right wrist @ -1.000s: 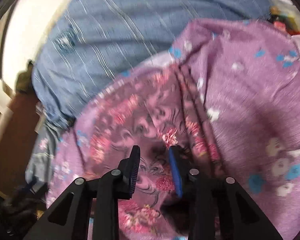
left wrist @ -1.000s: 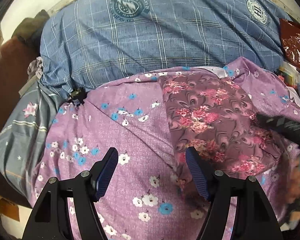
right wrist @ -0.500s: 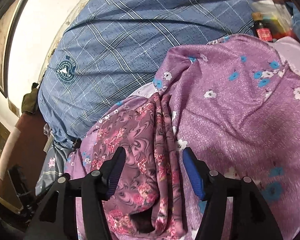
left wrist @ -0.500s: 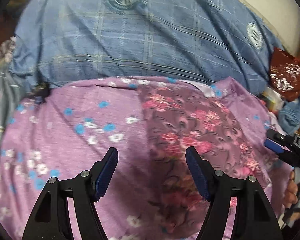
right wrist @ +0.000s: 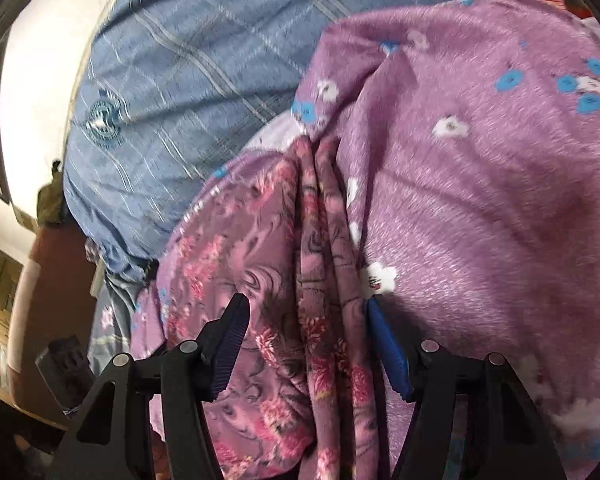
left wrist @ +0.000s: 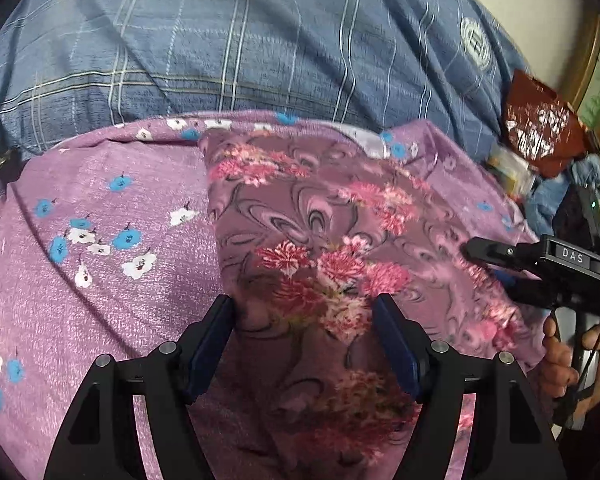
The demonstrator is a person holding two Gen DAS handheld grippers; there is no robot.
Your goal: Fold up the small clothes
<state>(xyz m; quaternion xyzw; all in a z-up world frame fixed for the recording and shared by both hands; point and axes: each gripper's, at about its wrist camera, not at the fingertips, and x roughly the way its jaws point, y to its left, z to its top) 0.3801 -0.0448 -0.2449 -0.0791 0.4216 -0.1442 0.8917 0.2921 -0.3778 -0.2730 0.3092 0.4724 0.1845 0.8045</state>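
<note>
A large blue plaid quilt with pale crossing lines and round printed crests [left wrist: 260, 48] fills the far part of both views. In front of it, touching its lower edge, lies a wide lilac bedsheet printed with small blue and white flowers [left wrist: 100, 264], rumpled into a raised fold at its far right corner. On this sheet, at the middle of the left wrist view, rests the task's thing: a folded mauve cloth with pink blossoms and dark swirls [left wrist: 320, 248]. Its far edge lies near the quilt's edge, and in the right wrist view its right side shows several stacked layers running in long ridges [right wrist: 324, 248].

Right of the sheet, against the quilt's right end, sits a dark red crinkled packet with white print [left wrist: 540, 132].

The left gripper [left wrist: 304, 344] hovers low over the near part of the mauve cloth with its blue-padded jaws wide apart; the cloth lies under the gap, but the pads do not press it. The right gripper [right wrist: 304, 344] also stands spread, its jaws straddling the layered ridges without pinching them. In the left wrist view its black body reaches in over the cloth's right edge, carried by a person's hand [left wrist: 572, 356] around the handle.
</note>
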